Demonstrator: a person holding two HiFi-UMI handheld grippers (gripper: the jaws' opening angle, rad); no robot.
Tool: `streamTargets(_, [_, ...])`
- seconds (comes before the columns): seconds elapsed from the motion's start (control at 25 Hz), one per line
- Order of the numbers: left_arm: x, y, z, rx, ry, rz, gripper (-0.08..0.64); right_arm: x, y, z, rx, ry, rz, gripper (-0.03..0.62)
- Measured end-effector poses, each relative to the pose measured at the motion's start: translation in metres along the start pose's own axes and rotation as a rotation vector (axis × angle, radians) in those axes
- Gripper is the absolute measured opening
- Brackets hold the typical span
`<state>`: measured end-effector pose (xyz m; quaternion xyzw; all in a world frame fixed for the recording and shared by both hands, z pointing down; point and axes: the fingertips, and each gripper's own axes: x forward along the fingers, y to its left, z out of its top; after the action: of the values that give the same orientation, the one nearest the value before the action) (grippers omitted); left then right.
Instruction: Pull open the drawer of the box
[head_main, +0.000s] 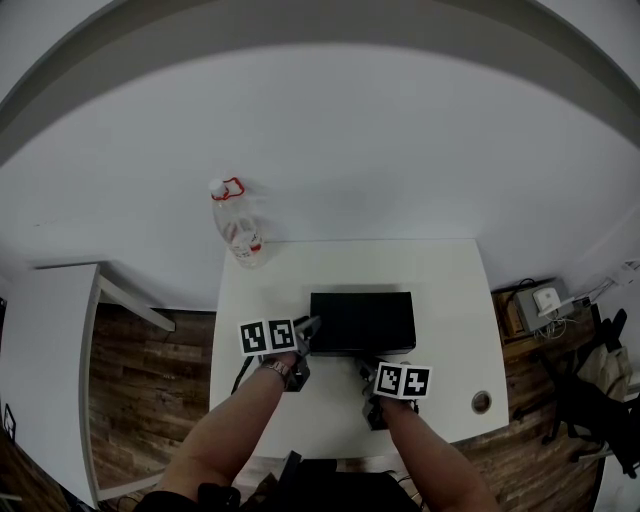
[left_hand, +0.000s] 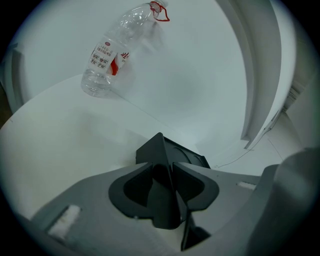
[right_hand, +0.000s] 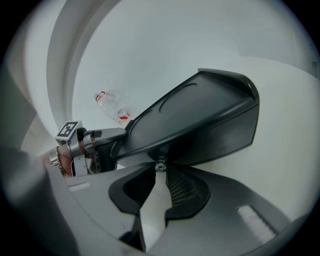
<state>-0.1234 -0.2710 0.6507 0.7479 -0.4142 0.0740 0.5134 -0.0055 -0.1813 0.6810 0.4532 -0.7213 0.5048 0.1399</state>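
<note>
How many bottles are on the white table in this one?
1. A clear plastic bottle with a red cap ring stands at the far left corner of the table, apart from the black box. Part of the near edge is covered, so another could be hidden.

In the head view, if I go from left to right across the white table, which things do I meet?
clear plastic bottle → black box → round hole in the tabletop
</note>
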Motion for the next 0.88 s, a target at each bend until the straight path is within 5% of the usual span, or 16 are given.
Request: streamTargets(0.88, [0.001,0.001,0.001,-0.028,-0.029,0.02,0.129,-0.014,0.003,-0.022,-0.009,0.009,0.001,0.067])
